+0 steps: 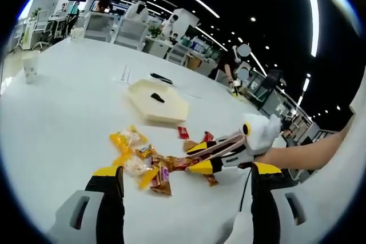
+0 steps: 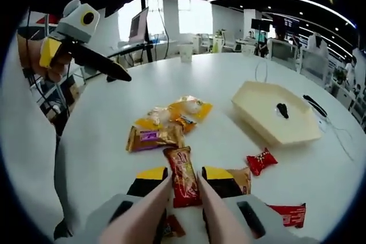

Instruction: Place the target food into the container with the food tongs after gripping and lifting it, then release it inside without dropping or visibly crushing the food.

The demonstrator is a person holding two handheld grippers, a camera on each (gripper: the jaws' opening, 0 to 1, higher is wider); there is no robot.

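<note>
A pile of wrapped snacks [image 1: 146, 161] lies on the white table [image 1: 63, 124]. My right gripper [image 2: 186, 176] is shut on the pink food tongs [image 2: 157, 207]. The tong arms straddle a red-brown snack packet [image 2: 183, 182] that rests on the table. In the left gripper view the right gripper [image 1: 201, 158] and tongs [image 1: 229, 144] reach into the pile from the right. My left gripper [image 1: 186, 174] is open and holds nothing; it hovers above the table's near side [image 2: 86, 55]. The cream hexagonal container [image 1: 163, 104] [image 2: 274, 112] holds one small dark item [image 2: 282, 109].
Yellow packets [image 2: 183, 110], a brown-purple packet [image 2: 153, 137] and red packets [image 2: 261, 161] [image 2: 289, 214] lie around the tongs. A paper cup [image 1: 30, 66] [image 2: 185, 51] stands far off. A black pen [image 1: 162, 78] lies behind the container. A person's arm [image 1: 309, 152] enters from the right.
</note>
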